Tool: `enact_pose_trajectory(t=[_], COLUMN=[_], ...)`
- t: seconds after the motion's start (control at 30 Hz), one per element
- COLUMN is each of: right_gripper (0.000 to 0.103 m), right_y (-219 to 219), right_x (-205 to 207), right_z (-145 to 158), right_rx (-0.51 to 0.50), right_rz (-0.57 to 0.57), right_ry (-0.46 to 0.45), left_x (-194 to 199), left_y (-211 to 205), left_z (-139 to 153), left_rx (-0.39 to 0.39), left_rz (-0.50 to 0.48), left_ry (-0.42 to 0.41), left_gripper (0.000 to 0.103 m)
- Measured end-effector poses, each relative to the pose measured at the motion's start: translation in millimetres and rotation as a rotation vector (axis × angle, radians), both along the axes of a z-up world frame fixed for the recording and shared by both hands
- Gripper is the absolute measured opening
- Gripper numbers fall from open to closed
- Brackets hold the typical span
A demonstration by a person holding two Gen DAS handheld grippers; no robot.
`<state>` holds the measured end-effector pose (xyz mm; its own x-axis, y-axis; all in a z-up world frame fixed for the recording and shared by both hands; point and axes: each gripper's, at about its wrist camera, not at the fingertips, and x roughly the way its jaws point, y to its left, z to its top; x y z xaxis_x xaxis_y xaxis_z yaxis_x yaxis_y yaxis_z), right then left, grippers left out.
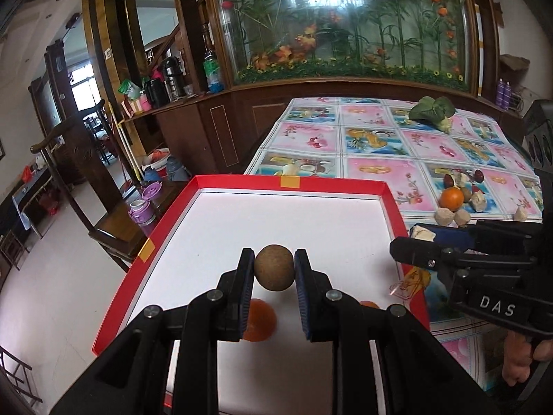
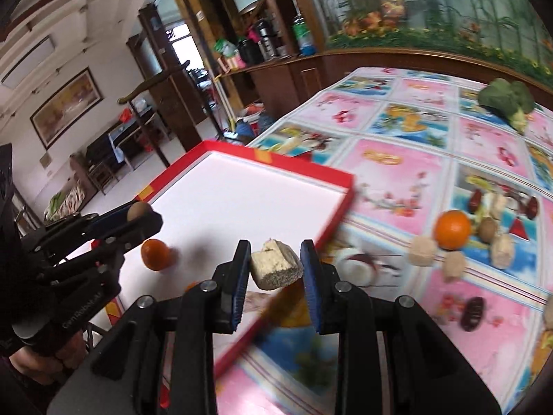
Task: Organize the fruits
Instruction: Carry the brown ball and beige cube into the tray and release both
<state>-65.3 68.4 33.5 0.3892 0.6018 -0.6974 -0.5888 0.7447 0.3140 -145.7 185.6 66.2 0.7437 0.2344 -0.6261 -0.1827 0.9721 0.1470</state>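
My left gripper [image 1: 274, 269] is shut on a small round brown fruit [image 1: 274, 267] and hangs over the white floor of a red-rimmed tray [image 1: 290, 181]. Two oranges [image 1: 257, 321] lie in the tray under its fingers. My right gripper [image 2: 275, 264] is shut on a pale beige chunk [image 2: 274, 264] above the tray's right rim [image 2: 331, 228]. In the right wrist view the left gripper [image 2: 138, 212] shows at the left with the brown fruit [image 2: 136, 210], above an orange [image 2: 157, 254] in the tray. The right gripper [image 1: 420, 238] shows at the right of the left wrist view.
On the flowered tablecloth [image 2: 397, 180] to the right of the tray lies a heap: an orange [image 2: 452, 230], several beige chunks [image 2: 421, 250], a brown fruit and dark red dates [image 2: 473, 313]. A green leafy vegetable [image 1: 432, 110] sits at the far side. Chairs stand left of the table.
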Motion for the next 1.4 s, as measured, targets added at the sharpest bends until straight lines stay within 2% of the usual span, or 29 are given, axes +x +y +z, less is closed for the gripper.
enact_pose_trajectory(t=[0.4, 0.8, 0.83, 0.9, 0.93, 1.03, 1.1, 1.4], right_gripper=[0.032, 0.032, 0.032, 0.032, 0.032, 0.039, 0.048, 0.056], right_y=[25.6, 40.1, 40.9, 42.4, 43.4, 43.3, 38.9, -7.1], right_x=[-4.8, -6.1, -6.6, -7.3, -6.9, -6.0, -5.5, -6.2], right_z=[-11.9, -22.2, -22.6, -22.5, -22.6, -22.6, -20.7, -1.3], right_rx=[-0.047, -0.105, -0.112, -0.123, -0.130, -0.125, -0.098, -0.008], right_rz=[0.029, 0.056, 0.059, 0.064, 0.067, 0.082, 0.090, 0.016], right_ry=[0.027, 0.047, 0.047, 0.043, 0.042, 0.055, 0.074, 0.034], left_x=[0.9, 7.2, 7.4, 8.4, 7.5, 4.7, 4.9, 5.4], left_y=[9.0, 15.5, 15.3, 14.4, 14.1, 15.4, 16.7, -2.8], left_z=[-9.8, -25.8, -26.9, -28.6, -28.5, -26.9, -27.2, -12.1], left_rx=[-0.011, 0.014, 0.018, 0.032, 0.042, 0.062, 0.063, 0.084], left_rz=[0.009, 0.045, 0.046, 0.052, 0.063, 0.066, 0.068, 0.026], left_ry=[0.013, 0.074, 0.080, 0.096, 0.096, 0.093, 0.104, 0.081], left_gripper=[0.022, 0.023, 0.028, 0.051, 0.065, 0.069, 0.072, 0.074])
